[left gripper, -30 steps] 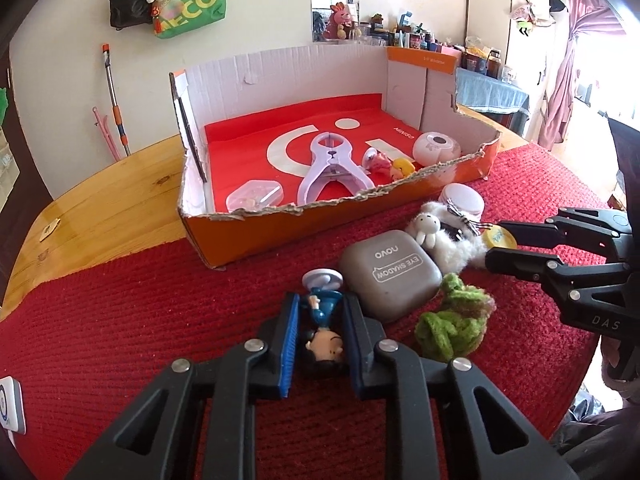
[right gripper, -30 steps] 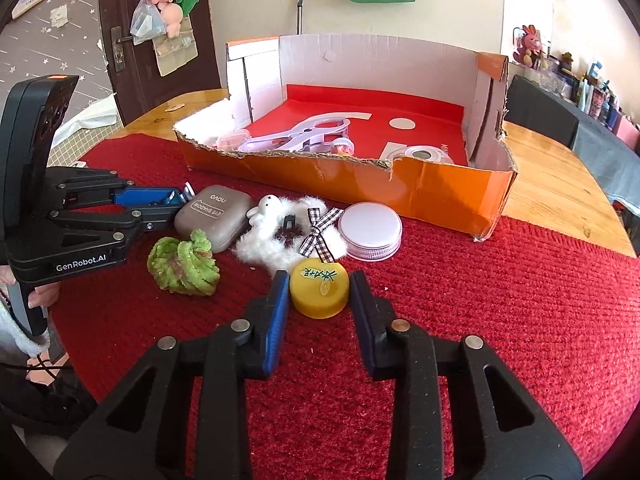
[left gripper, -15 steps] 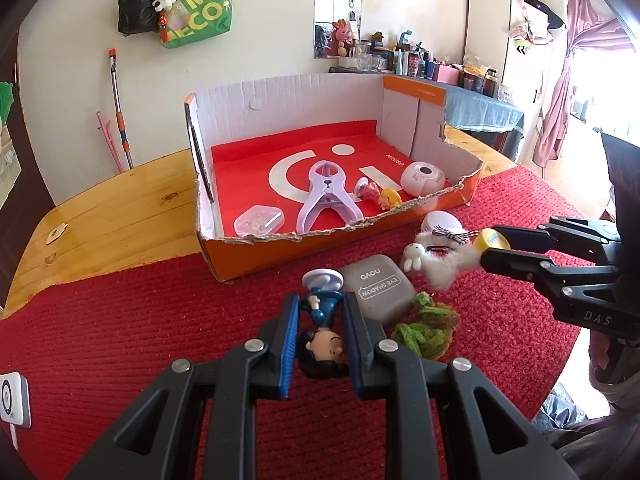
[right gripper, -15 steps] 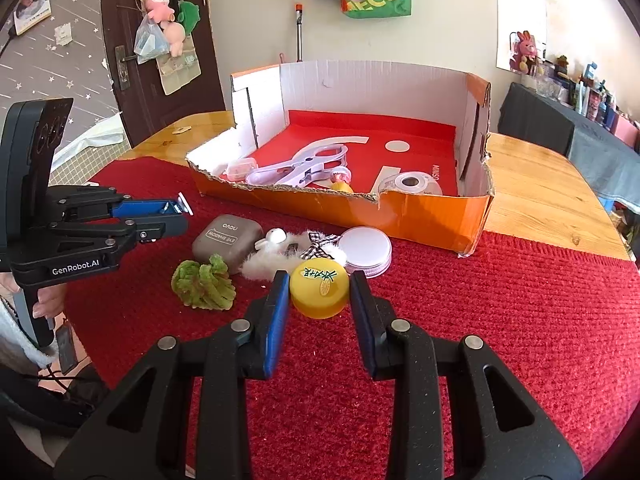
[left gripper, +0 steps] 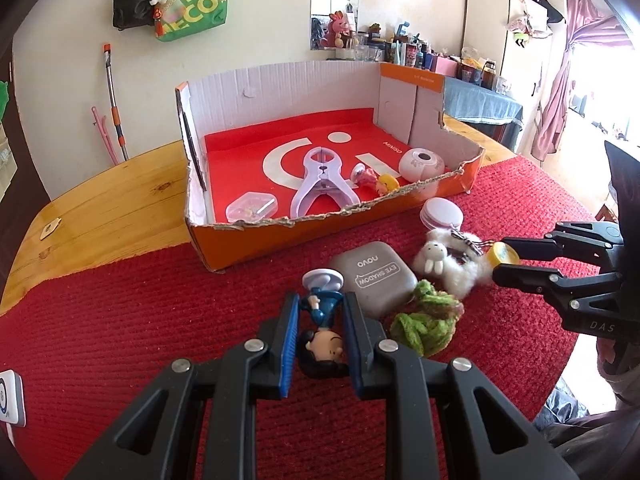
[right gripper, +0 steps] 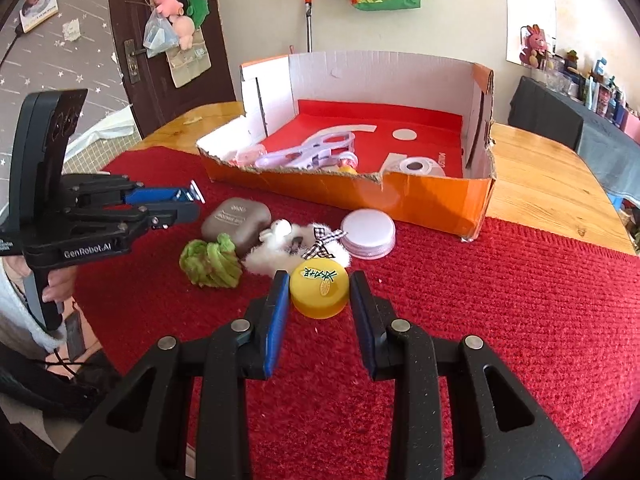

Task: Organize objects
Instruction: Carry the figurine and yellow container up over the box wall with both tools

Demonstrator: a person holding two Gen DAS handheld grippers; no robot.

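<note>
My left gripper [left gripper: 320, 312] is shut on a small boy figurine [left gripper: 322, 332] with a blue suit and white base, held above the red cloth. My right gripper [right gripper: 319, 286] is shut on a yellow round tin [right gripper: 319, 288], lifted off the cloth; it also shows in the left wrist view [left gripper: 505, 254]. The open orange cardboard box [left gripper: 280, 236] lies ahead, holding a lilac clip [left gripper: 322, 184], a clear case [left gripper: 251, 207], a small toy [left gripper: 370, 178] and a white round holder [left gripper: 423, 163].
On the red cloth [left gripper: 120, 320] lie a grey eyeshadow case [left gripper: 374, 278], a green knitted piece [left gripper: 426, 322], a white fluffy bunny charm [left gripper: 448, 264] and a white round lid [left gripper: 441, 215]. The wooden table [left gripper: 100, 204] extends left and behind the box.
Both grippers have risen and pulled back from the table with their objects; the yellow tin has left the cloth. The box and loose items look smaller and farther.
</note>
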